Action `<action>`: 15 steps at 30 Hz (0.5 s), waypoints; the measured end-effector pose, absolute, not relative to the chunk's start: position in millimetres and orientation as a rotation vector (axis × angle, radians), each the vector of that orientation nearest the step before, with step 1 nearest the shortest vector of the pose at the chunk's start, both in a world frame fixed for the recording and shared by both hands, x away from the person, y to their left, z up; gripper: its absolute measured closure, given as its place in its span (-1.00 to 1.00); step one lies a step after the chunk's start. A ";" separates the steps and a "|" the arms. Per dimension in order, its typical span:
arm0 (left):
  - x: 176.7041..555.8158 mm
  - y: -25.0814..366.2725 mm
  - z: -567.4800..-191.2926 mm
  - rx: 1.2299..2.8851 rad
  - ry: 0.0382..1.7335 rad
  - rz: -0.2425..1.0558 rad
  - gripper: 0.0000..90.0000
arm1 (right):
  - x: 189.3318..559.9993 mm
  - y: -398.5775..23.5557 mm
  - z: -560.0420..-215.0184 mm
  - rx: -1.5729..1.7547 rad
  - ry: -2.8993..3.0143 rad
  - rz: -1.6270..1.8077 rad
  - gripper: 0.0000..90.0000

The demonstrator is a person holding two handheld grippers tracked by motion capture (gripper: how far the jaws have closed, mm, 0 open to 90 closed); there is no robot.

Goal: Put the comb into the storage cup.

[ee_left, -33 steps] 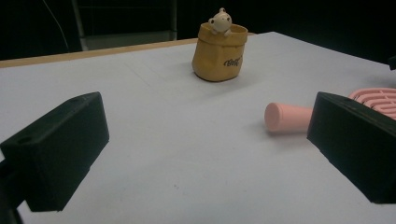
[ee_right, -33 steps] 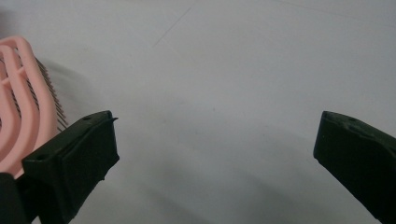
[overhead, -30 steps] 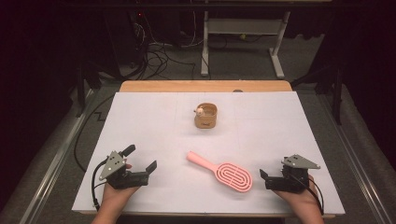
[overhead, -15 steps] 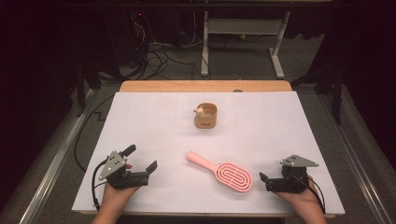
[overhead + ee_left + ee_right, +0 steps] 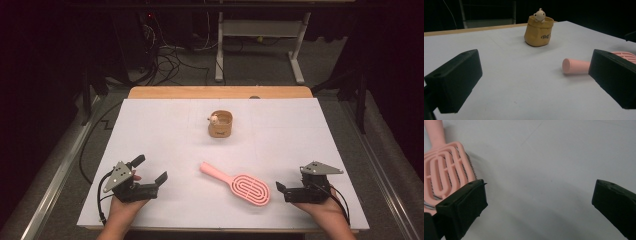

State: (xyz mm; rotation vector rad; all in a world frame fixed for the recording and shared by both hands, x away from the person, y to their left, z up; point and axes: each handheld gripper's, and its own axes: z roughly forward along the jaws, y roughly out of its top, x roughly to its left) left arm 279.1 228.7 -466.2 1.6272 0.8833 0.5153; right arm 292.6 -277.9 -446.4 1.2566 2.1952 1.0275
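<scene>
The white surface (image 5: 150, 130) carried a pink hairbrush (image 5: 236, 182) lying flat near its front edge, between the two grippers, and a small tan pouch (image 5: 220, 125) upright at mid-depth. The left gripper (image 5: 148, 172) and right gripper (image 5: 281, 188) rested with fingers spread, holding nothing. In the left gripper view, one finger (image 5: 616, 75) hid the brush head; the pouch lettering was unreadable.

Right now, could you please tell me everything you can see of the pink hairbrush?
The hairbrush is pink, plastic-looking, with a round straight handle and an oval head of looped slots. It lies flat on the white table cover, bristles down, handle pointing toward the far left, between the two grippers. Nothing grips it.
</scene>
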 end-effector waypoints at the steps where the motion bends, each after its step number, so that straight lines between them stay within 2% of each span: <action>1: 279.2 228.1 -466.5 1.633 0.882 0.513 -1.00 | 292.7 -276.0 -445.0 1.250 2.190 1.039 -0.99; 15: 279.1 224.0 -467.7 1.662 0.867 0.521 -1.00 | 290.6 -240.0 -428.3 1.097 2.292 1.112 -0.99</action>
